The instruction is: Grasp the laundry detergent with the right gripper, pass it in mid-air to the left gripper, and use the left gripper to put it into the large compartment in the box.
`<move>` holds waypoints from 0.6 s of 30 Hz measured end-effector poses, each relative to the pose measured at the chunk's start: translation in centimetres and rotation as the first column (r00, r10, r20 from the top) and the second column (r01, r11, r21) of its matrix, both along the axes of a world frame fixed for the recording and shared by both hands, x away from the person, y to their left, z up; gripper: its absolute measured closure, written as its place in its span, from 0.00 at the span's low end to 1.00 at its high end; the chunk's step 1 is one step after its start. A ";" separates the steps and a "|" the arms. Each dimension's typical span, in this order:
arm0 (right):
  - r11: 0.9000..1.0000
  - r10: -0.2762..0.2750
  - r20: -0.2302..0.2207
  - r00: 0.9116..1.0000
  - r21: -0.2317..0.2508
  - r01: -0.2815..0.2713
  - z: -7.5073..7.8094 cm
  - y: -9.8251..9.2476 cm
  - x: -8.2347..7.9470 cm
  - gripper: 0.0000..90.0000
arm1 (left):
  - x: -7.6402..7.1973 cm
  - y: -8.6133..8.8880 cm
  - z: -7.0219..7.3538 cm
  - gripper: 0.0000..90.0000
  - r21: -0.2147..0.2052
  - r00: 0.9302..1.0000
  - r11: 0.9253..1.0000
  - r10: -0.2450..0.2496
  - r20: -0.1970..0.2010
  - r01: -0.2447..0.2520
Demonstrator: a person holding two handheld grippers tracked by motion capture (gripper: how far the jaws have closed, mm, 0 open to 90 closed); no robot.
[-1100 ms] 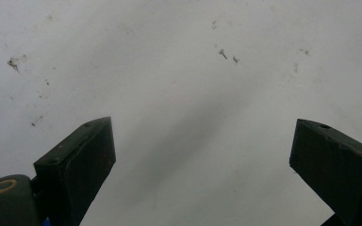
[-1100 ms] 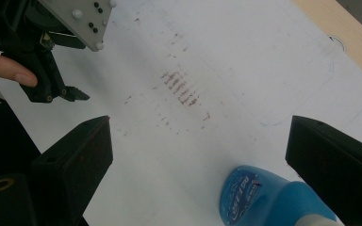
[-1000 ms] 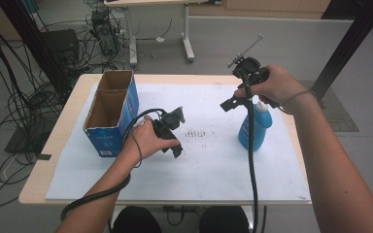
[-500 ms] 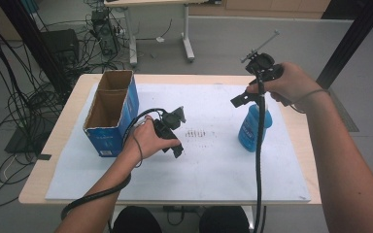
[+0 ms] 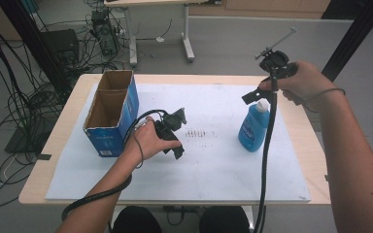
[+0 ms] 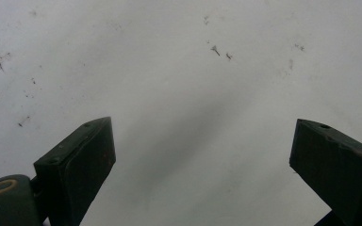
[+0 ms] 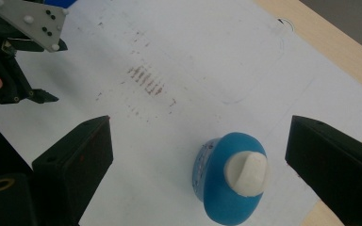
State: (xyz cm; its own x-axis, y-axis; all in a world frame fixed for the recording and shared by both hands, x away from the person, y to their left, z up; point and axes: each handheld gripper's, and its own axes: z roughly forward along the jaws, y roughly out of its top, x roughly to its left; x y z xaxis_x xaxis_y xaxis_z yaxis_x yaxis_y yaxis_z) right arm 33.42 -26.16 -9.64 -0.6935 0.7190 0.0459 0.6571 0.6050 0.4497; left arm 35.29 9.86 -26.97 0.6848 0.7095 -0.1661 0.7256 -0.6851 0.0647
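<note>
A: White mat (image 5: 213, 165) on the table: where is the bottle (image 5: 253, 127)?

B: Upright on the mat's right side, under the right gripper (image 7: 198, 141), whose jaws gape, holding nothing.

A: Best approach?

B: Probably descend centred, straddling the body below the cap (image 7: 246, 173).

A: Obstacles?

B: Left gripper (image 5: 177, 136), also wide open and empty, rests mid-mat; the box (image 5: 110, 114) stands well apart at left.
</note>
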 end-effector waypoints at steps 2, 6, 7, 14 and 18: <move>1.000 -0.005 -0.001 1.000 0.000 0.005 0.0 -0.1 0.0 0.09 | 0.0 0.0 0.0 0.09 -0.001 1.000 1.000 0.002 0.000 -0.002; 0.999 -0.036 -0.004 0.999 0.006 0.036 -0.1 -1.3 0.1 0.09 | 0.0 0.1 0.0 0.09 0.002 1.000 1.000 0.002 -0.003 -0.002; 0.999 -0.041 -0.006 0.999 0.007 0.041 -0.1 -1.4 0.1 0.09 | 0.1 0.1 -0.1 0.09 0.003 1.000 1.000 0.004 -0.006 -0.004; 0.998 -0.070 -0.014 0.997 0.007 0.070 -0.3 -2.3 0.2 0.09 | 0.2 -0.1 -0.1 0.09 0.003 1.000 1.000 0.002 -0.011 -0.002; 0.997 -0.075 -0.015 0.997 0.006 0.075 -0.4 -2.7 0.2 0.09 | 0.1 -0.2 -0.1 0.09 0.004 1.000 1.000 0.000 -0.013 0.000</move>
